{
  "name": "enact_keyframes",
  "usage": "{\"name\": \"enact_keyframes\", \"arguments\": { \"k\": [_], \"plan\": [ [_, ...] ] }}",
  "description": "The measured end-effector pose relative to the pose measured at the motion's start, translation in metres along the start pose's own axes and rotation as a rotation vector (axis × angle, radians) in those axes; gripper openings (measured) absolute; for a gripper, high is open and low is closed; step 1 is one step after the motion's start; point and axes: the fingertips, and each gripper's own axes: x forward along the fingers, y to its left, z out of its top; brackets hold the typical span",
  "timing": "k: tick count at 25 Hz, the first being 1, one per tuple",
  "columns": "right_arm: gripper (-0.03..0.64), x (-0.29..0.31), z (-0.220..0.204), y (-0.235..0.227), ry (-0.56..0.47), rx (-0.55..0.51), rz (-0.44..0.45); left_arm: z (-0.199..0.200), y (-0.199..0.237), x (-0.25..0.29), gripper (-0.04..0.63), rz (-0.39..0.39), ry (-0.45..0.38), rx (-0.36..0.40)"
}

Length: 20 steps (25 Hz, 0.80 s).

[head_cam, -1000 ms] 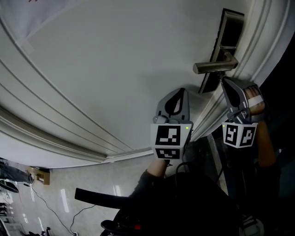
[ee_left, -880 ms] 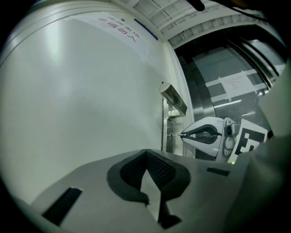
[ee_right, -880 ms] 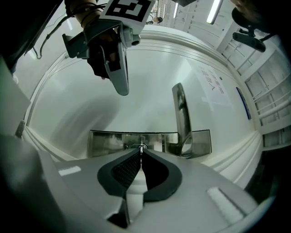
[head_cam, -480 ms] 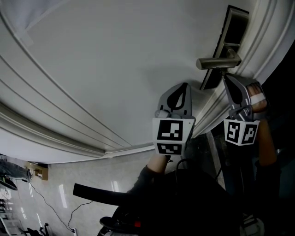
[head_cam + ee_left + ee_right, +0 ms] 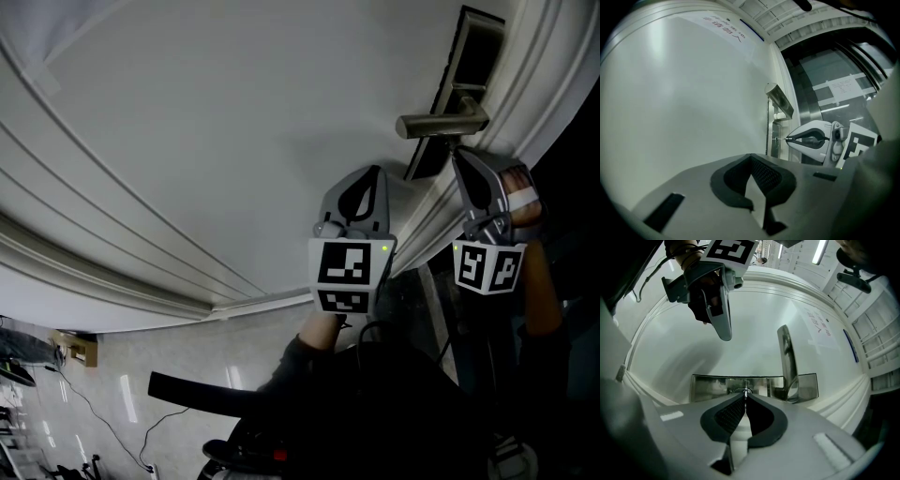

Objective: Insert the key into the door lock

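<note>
A metal lock plate (image 5: pixel 427 161) with a lever handle (image 5: pixel 441 124) sits at the right edge of a white door (image 5: pixel 187 141). My right gripper (image 5: pixel 457 157) is just below the handle, shut on a small key (image 5: pixel 746 392). The key's tip points at the keyhole in the lock plate (image 5: pixel 712 385) and is at or in it; I cannot tell how deep. In the left gripper view the key (image 5: pixel 780 138) reaches the plate from the right. My left gripper (image 5: pixel 375 172) hangs shut and empty beside the door, left of the lock.
The door frame's mouldings (image 5: pixel 525 84) run along the right of the lock. A glass panel with a paper notice (image 5: pixel 841 86) lies beyond the door edge. Below me are a tiled floor with cables (image 5: pixel 103 422) and a person's dark sleeve (image 5: pixel 319 361).
The head view has shifted a little. Both grippers keep nearly the same places by the lock, the right one still shut on the key.
</note>
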Motion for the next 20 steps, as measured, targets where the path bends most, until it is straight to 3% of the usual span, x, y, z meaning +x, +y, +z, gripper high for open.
{"name": "enact_keyframes", "arguments": {
  "k": [20],
  "plan": [
    [0.011,0.0023,0.0004,0.0002,0.002,-0.001,-0.002,-0.0016,0.0024,0.0014,0.0,-0.001,-0.001,-0.006]
  ]
}}
